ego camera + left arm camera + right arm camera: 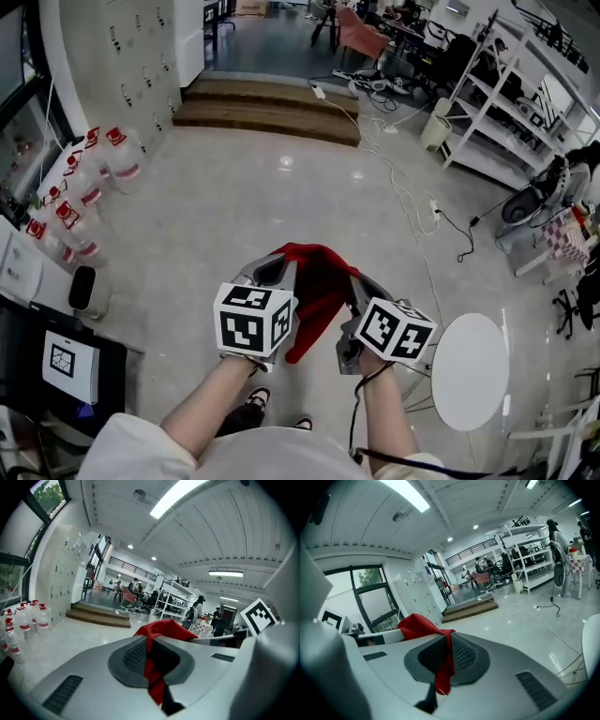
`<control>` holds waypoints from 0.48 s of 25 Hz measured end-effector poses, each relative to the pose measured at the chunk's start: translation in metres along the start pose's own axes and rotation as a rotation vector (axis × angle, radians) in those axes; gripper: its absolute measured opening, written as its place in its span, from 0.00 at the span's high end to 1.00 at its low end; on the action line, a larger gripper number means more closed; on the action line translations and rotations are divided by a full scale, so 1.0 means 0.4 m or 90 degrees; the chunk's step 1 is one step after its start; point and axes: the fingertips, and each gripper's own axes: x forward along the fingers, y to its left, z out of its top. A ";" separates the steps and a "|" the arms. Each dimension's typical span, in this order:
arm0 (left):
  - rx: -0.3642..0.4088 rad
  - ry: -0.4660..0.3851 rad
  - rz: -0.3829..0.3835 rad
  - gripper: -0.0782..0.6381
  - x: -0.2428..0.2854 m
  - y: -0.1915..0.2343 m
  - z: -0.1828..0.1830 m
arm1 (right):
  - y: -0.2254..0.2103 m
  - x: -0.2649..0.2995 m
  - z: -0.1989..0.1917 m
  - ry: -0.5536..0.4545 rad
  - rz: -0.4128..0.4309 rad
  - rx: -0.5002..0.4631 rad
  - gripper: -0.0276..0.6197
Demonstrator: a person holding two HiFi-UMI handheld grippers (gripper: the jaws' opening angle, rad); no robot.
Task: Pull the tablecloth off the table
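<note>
**Cloth off the worktop, clamped in both grippers**

Cloth (pixel 316 279), red and bunched, hangs between the two grippers over bare floor (pixel 262 178); no part of it touches the round white worktop (pixel 469 370) at the right, which stands well apart. The left gripper (pixel 151 656) has its jaws pressed together on a fold of the cloth, the fabric squeezed thin between them and spilling out in front; the right gripper (pixel 449 656) pinches another fold the same way. The two grips, held side by side close in front of the body, keep the fabric gathered so that it does not trail on the floor; by my judgement the pull itself is done, and what remains is to set the cloth down somewhere.
</note>
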 end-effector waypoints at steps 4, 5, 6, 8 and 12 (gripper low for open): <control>-0.017 -0.022 0.048 0.87 -0.019 0.001 0.007 | 0.002 -0.005 0.021 0.013 0.029 -0.031 0.92; -0.020 -0.030 0.058 0.87 -0.023 -0.007 0.017 | -0.004 -0.014 0.035 0.013 0.032 -0.041 0.92; -0.021 -0.037 0.069 0.87 -0.029 -0.012 0.023 | -0.009 -0.022 0.043 0.013 0.034 -0.051 0.92; -0.019 -0.049 0.088 0.87 -0.048 -0.011 0.022 | -0.009 -0.033 0.041 0.014 0.041 -0.068 0.92; -0.014 -0.055 0.127 0.87 -0.083 -0.022 -0.004 | -0.007 -0.048 0.020 0.023 0.063 -0.101 0.92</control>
